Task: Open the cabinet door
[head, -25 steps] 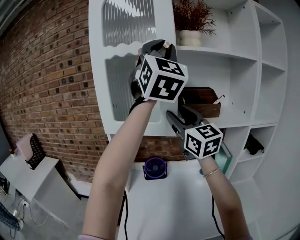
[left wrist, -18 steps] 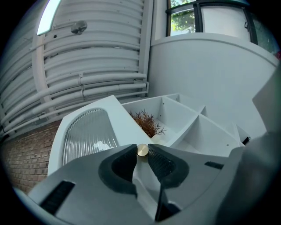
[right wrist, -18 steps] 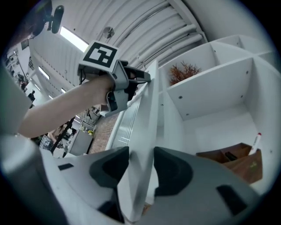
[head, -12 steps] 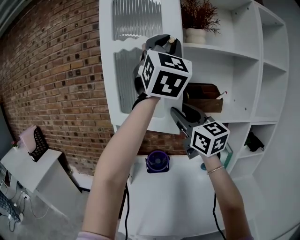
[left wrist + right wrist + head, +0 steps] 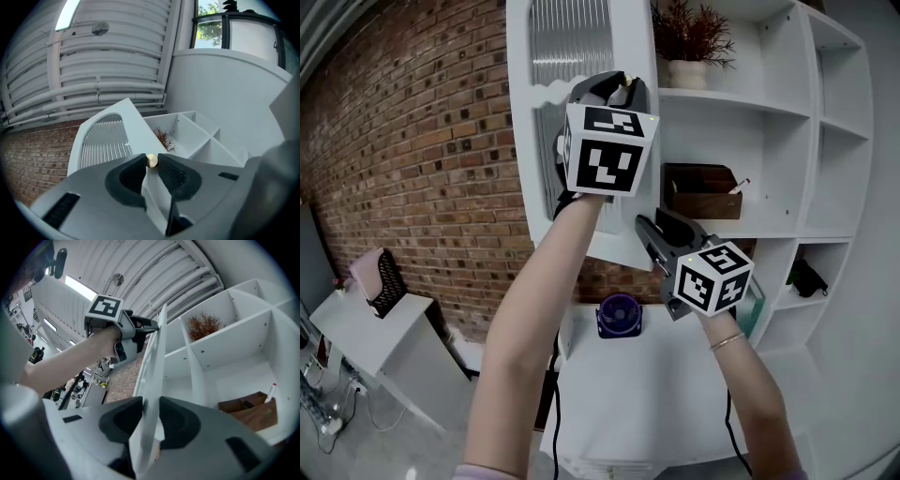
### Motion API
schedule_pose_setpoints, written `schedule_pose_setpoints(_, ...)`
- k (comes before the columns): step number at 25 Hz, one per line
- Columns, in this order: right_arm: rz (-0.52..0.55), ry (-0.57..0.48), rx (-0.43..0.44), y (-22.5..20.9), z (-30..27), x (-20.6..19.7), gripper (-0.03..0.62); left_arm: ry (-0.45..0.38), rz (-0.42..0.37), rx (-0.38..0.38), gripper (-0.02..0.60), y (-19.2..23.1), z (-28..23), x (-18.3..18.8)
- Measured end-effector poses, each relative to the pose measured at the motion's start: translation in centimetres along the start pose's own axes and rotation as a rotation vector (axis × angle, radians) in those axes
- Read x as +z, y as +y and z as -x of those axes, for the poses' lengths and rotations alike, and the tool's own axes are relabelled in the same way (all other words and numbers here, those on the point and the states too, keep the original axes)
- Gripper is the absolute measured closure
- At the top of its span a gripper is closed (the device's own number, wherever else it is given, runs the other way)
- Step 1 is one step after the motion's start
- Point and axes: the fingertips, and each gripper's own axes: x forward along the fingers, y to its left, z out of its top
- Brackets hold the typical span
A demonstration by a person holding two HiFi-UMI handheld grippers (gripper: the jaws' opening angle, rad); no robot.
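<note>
The white, ribbed-glass cabinet door (image 5: pixel 633 37) stands ajar at the shelf unit's (image 5: pixel 750 122) left edge. The left gripper (image 5: pixel 619 86) clamps its small round brass knob (image 5: pixel 151 161). The right gripper's (image 5: pixel 151 416) jaws have just been closing and pinch the door's thin edge near its lower corner.

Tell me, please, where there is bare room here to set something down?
The tabletop in front of the purple fan is bare, as is the compartment right of the wooden box. Both arms crowd the space by the door.
</note>
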Motion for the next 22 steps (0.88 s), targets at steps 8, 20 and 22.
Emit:
schedule_pose_setpoints(8,-0.024,-0.017,0.041,2.6,1.1,1.1,0.51,0.009,-0.011,0.023,0.497,0.8,2.3,1.5)
schedule_pose_setpoints(20,-0.016,-0.035,0.101,6.7,1.8,1.9,0.513,0.018,0.026,0.047,0.488,2.4,5.4,2.9)
schedule_pose_setpoints(22,-0.015,-0.038,0.112,7.4,1.9,2.1,0.513,0.02,0.021,0.054,0.488,2.7,6.0,3.2)
